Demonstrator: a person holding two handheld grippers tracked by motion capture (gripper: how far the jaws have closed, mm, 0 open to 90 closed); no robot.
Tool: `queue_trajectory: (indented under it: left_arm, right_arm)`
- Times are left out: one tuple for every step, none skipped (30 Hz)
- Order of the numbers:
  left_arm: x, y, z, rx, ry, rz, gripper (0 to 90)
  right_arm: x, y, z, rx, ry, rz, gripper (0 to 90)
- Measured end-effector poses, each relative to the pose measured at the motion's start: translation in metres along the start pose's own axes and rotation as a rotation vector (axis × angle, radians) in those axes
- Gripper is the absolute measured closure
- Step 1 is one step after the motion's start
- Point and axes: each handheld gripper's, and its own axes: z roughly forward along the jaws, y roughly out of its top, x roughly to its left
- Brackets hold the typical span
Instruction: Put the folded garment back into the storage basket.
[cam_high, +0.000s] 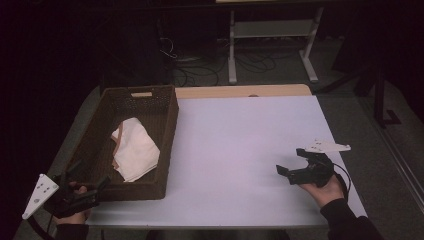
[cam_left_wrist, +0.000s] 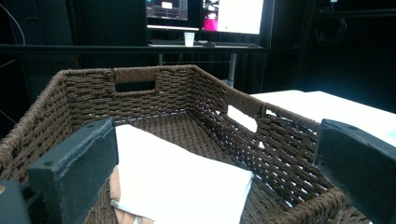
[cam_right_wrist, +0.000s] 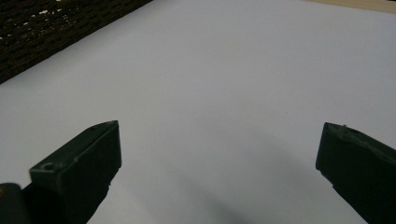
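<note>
A dark brown woven basket (cam_high: 170, 112) stands on the left of the white table (cam_high: 240, 135). Inside it lies a folded white cloth (cam_high: 134, 148) with a tan cloth under it. In the left gripper view the white cloth (cam_left_wrist: 182, 179) lies in the basket (cam_left_wrist: 280, 144) just beyond my jaws. My left gripper (cam_high: 89, 177) is open at the basket's near left corner, holding nothing. My right gripper (cam_high: 292, 161) is open over bare table at the near right, jaws pointing left. The right gripper (cam_right_wrist: 219, 149) has nothing between its jaws.
A strip of bare wood (cam_high: 240, 91) runs along the table's far edge. Beyond it are a white metal stand (cam_high: 272, 35) and cables on the floor. Monitors (cam_left_wrist: 233, 14) and a paper cup (cam_left_wrist: 188, 38) sit on a desk far behind the basket.
</note>
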Motion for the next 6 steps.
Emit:
queue_trajectory:
  left_arm:
    - [0.0,0.0,0.0,0.0,0.0,0.0,0.0]
    - [0.0,0.0001,0.0001,-0.001,0.0,0.001,0.0]
    - [0.0,0.0002,0.0,-0.001,-0.001,0.002,0.0]
    - [-0.0002,0.0004,0.0002,-0.003,-0.003,0.002,0.0]
    - [-0.0003,0.0005,0.0004,-0.004,-0.004,0.003,0.0]
    - [-0.0005,0.0007,0.0007,-0.004,-0.005,0.005,0.0]
  right_arm:
    - [0.0001,-0.0011,-0.0003,-0.001,-0.002,-0.002,0.0]
    - [0.0003,-0.0036,-0.0006,0.001,-0.01,-0.008,0.0]
    - [0.0003,-0.0036,-0.0006,0.001,-0.01,-0.008,0.0]
    - [0.0003,-0.0047,-0.0007,-0.001,-0.013,-0.014,0.0]
    - [0.0,-0.006,-0.0001,-0.003,-0.017,-0.018,0.0]
    - [-0.0003,-0.0068,0.0006,-0.002,-0.022,-0.017,0.0]
